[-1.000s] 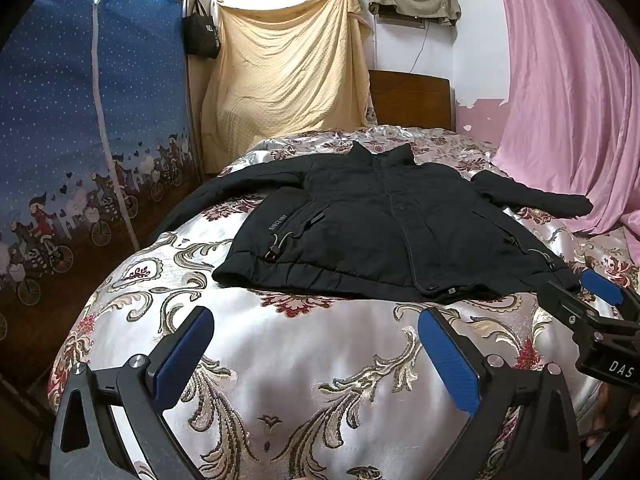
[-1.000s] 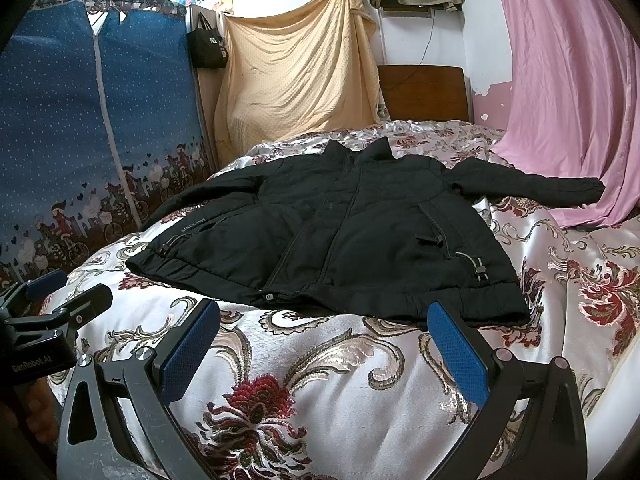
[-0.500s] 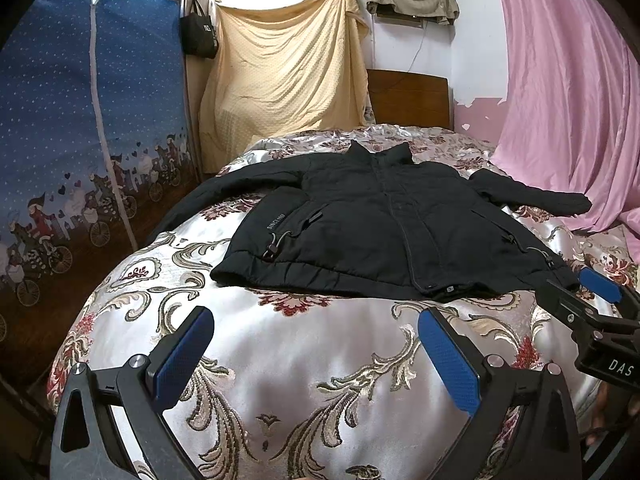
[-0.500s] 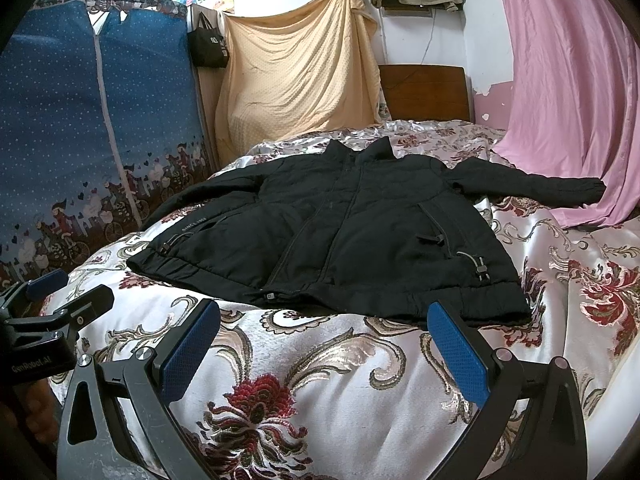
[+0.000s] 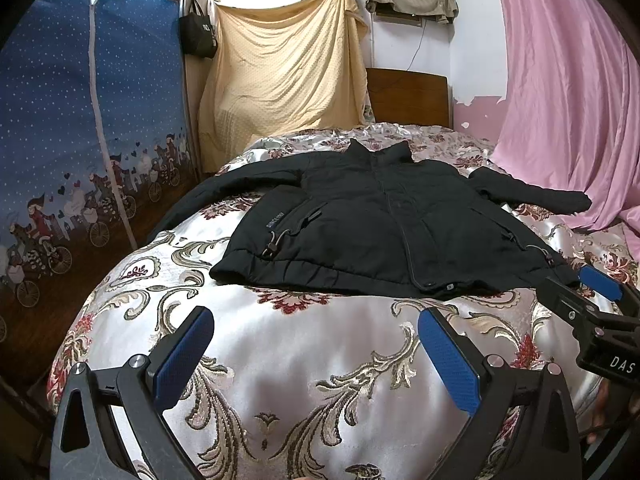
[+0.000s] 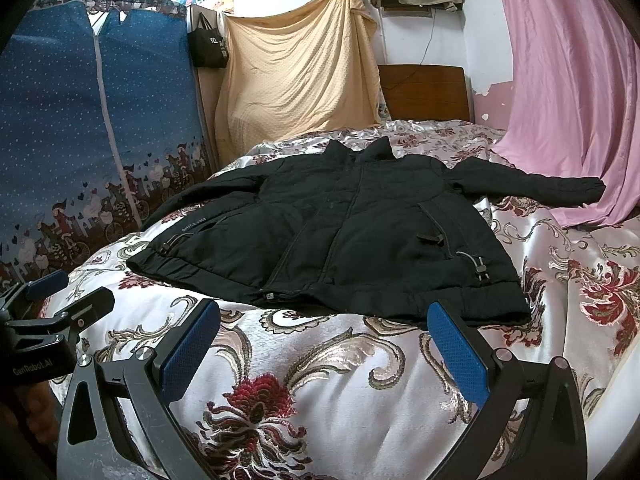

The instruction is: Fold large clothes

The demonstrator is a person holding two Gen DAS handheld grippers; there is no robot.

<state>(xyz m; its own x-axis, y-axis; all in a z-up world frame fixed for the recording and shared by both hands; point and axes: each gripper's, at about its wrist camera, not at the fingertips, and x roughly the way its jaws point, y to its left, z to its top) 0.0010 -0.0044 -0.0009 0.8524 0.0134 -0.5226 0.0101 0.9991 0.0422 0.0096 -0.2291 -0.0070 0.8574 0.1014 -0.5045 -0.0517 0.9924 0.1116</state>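
A black padded jacket [image 5: 380, 224] lies spread flat, front up and zipped, on the bed with both sleeves out to the sides; it also shows in the right wrist view [image 6: 340, 232]. My left gripper [image 5: 316, 344] is open and empty, a little short of the jacket's hem near its left corner. My right gripper [image 6: 324, 340] is open and empty, just short of the hem near its right corner. Each gripper shows in the other's view: the right one [image 5: 592, 300] and the left one [image 6: 60, 300].
The bed has a shiny floral cover [image 5: 320, 380]. A blue fabric wardrobe [image 5: 80, 140] stands along the left. A pink curtain [image 5: 568, 100] hangs at the right and drapes onto the bed. A yellow sheet [image 5: 280, 80] and a wooden headboard [image 5: 408, 96] are behind.
Both grippers have crept slightly closer to the jacket's hem. The jacket has not moved.
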